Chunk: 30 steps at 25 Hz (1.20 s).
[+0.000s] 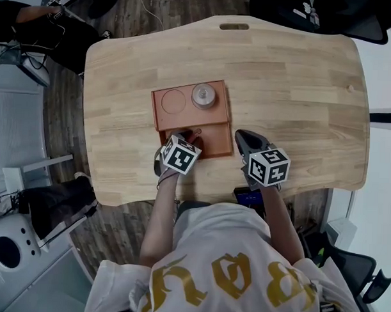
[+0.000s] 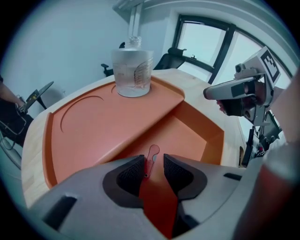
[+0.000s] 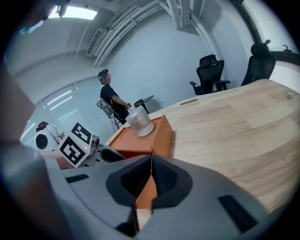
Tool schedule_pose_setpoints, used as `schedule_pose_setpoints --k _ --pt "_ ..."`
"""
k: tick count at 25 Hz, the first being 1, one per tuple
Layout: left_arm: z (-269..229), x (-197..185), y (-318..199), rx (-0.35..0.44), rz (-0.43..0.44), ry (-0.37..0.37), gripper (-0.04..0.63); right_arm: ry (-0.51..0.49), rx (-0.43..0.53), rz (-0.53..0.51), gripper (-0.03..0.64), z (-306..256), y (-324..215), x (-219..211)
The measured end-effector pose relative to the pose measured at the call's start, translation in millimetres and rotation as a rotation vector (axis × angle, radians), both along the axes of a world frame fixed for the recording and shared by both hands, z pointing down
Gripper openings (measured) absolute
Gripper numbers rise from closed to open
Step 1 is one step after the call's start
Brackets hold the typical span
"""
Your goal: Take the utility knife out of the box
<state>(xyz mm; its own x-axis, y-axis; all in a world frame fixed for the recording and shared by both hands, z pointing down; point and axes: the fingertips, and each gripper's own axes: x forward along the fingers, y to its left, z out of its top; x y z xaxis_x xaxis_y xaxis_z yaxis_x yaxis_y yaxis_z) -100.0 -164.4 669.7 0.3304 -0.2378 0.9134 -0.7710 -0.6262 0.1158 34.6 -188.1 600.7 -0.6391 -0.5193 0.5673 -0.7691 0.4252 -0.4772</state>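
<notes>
Left gripper view is showing us the left gripper (image 2: 153,169) hanging over the sunken half of the box (image 2: 93,126), jaws apart, with the utility knife (image 2: 152,153) lying flat on the box floor between them, unpinched. We are judging that an off-centre pinch risks skidding the thin knife away or scraping the floor. Our right gripper (image 3: 150,176) is resting beside the box, jaws together and empty.

An office-like workroom, shown by black swivel office chairs (image 3: 212,74) at the upper right of the right gripper view, pale exposed ceiling pipes (image 3: 119,35) along its top, dark-framed windows (image 2: 206,44), and a light wooden counter (image 1: 288,78) on dark plank flooring (image 1: 119,236).
</notes>
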Motion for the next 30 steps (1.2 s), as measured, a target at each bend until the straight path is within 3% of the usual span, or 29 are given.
schedule_pose_setpoints --k 6,11,14,30 --pt "10.1 -0.2 -0.7 0.029 0.047 -0.080 0.114 0.005 -0.012 0.011 0.012 5.8 -1.6 5.7" --pt "9.7 0.9 1.4 0.053 0.030 -0.079 0.102 0.003 -0.017 0.011 0.012 7.7 0.4 3.7" --pt "10.0 3.8 3.6 0.062 0.070 -0.084 0.062 0.004 -0.013 0.006 0.012 6.4 2.3 1.7" --pt "-3.7 1.4 8.1 0.084 0.073 -0.069 0.058 0.010 0.028 0.017 0.012 -9.4 8.9 8.1"
